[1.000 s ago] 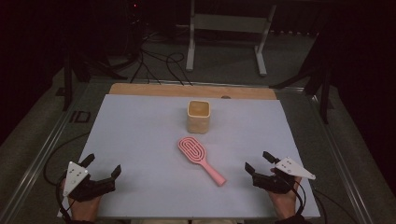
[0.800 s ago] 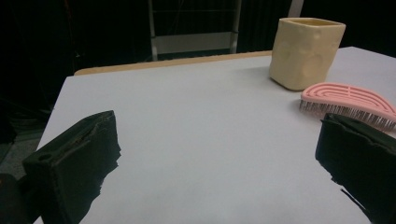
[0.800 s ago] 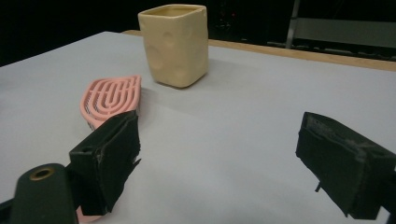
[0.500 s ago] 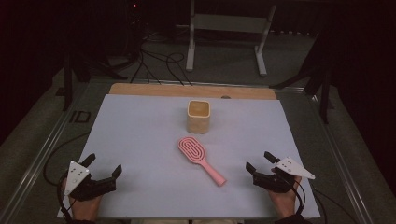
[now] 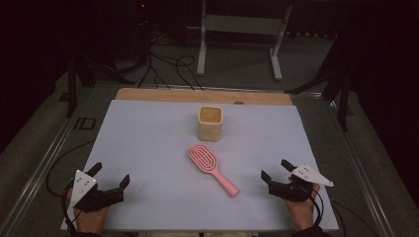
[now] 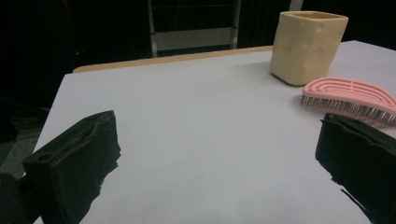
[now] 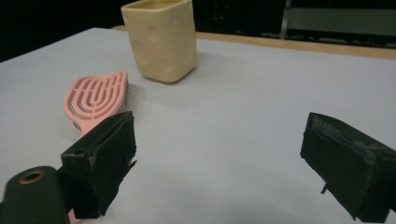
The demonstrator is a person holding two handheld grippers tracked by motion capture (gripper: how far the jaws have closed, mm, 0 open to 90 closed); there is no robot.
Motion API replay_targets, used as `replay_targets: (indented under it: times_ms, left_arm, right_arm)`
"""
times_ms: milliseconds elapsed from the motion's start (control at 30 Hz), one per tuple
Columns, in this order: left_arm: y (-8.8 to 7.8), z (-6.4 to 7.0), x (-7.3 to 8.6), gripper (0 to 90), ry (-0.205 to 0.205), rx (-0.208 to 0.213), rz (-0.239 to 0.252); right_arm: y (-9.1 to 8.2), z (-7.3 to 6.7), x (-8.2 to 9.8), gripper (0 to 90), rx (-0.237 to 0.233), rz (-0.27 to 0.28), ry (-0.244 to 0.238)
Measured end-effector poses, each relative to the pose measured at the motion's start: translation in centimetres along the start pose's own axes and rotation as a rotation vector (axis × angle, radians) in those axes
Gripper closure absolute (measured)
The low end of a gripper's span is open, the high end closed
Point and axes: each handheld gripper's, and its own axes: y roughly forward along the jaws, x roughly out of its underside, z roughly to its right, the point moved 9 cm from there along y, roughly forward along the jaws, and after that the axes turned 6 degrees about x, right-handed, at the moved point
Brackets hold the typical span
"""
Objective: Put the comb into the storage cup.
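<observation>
Keeping both pairs of jaws spread and empty, your right gripper [image 5: 276,174], whose jaws have just been opening, sits nearest the pink hairbrush [image 5: 211,168] mid-table. Close across its slim, smooth plastic handle, not the bristled slotted oval head. Your left gripper [image 5: 109,175] waits; the squarish, dimpled cream cup [image 5: 210,123] stands behind.

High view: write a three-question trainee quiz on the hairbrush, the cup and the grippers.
1. True or false: the pink hairbrush lies inside the cream cup.
2. Which end of the hairbrush points toward the cup: A head, B handle?
3. What does the right gripper hold?

Key: 1 false, it lies on the white mat apart from the cup. 2 A. 3 nothing; its jaws have just been opening, with nothing between them.
</observation>
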Motion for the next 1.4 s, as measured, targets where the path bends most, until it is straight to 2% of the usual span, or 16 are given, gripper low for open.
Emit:
replay_targets:
  times_ms: [367, 600, 900, 1067, 1200, 1400]
  left_arm:
    - [0.0, 0.1, 0.0, 0.2, 0.003, -0.002, 0.001]
    - [0.0, 0.0, 0.1, 0.2, 0.004, -0.010, -0.004]
    - [0.0, 0.0, 0.3, 0.2, -0.004, -0.013, -0.005]
    - [0.0, 0.0, 0.3, 0.2, -0.004, -0.010, -0.005]
    - [0.0, 0.0, 0.3, 0.2, -0.002, -0.011, -0.005]
    - [0.0, 0.1, 0.3, 0.2, 0.002, -0.008, -0.007]
  right_arm:
    - [0.2, -0.4, -0.2, 9.8, -0.006, -0.019, 0.001]
    - [-0.2, -0.9, -1.3, 9.4, -0.032, -0.038, 0.007]
    - [0.0, -1.7, -2.7, 8.9, -0.063, -0.114, 0.002]
    - [0.7, -2.3, -3.3, 9.0, -0.086, -0.183, -0.004]
    - [1.5, -3.3, -3.7, 9.0, -0.106, -0.235, -0.023]
    - [2.6, -5.1, -3.9, 9.1, -0.136, -0.308, -0.082]
